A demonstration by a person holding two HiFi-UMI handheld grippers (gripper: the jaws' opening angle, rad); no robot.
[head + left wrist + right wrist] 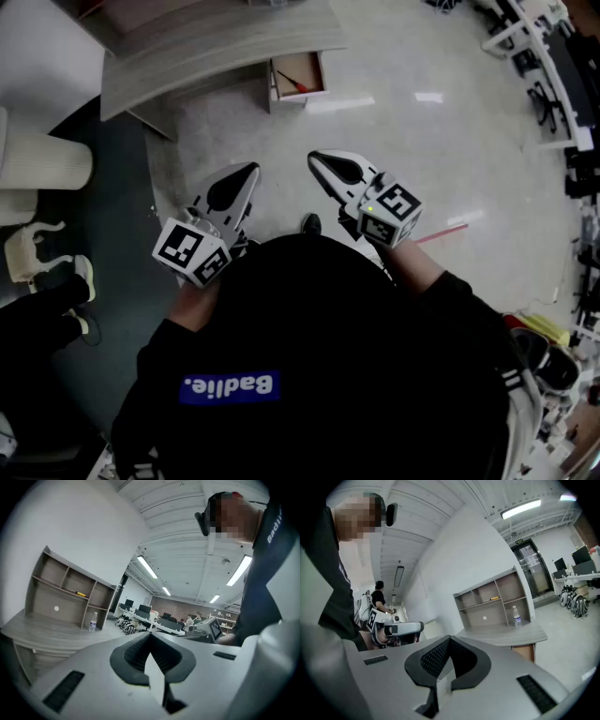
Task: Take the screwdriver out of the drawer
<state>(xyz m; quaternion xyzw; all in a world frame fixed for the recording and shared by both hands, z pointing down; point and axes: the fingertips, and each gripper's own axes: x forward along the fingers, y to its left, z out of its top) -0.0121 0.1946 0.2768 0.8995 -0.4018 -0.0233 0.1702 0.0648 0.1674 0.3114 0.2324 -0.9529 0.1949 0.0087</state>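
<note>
In the head view a small wooden drawer (277, 82) stands pulled out under the front edge of a grey desk (216, 47). Inside it lies a red-handled screwdriver (294, 83). Both grippers are held level in front of the person's chest, well short of the drawer. The left gripper (251, 170) is shut with nothing in it, as its own view shows (149, 635). My right gripper (313, 157) is shut and empty too (449, 639). Neither gripper view shows the drawer.
On the desk (506, 634) stand a shelf unit (497, 599) and a water bottle (516, 616). A white cylinder (42, 159) and a dark mat (112, 225) lie to the left. A red stick (441, 232) lies on the pale floor at right; office furniture (553, 75) lines the far right.
</note>
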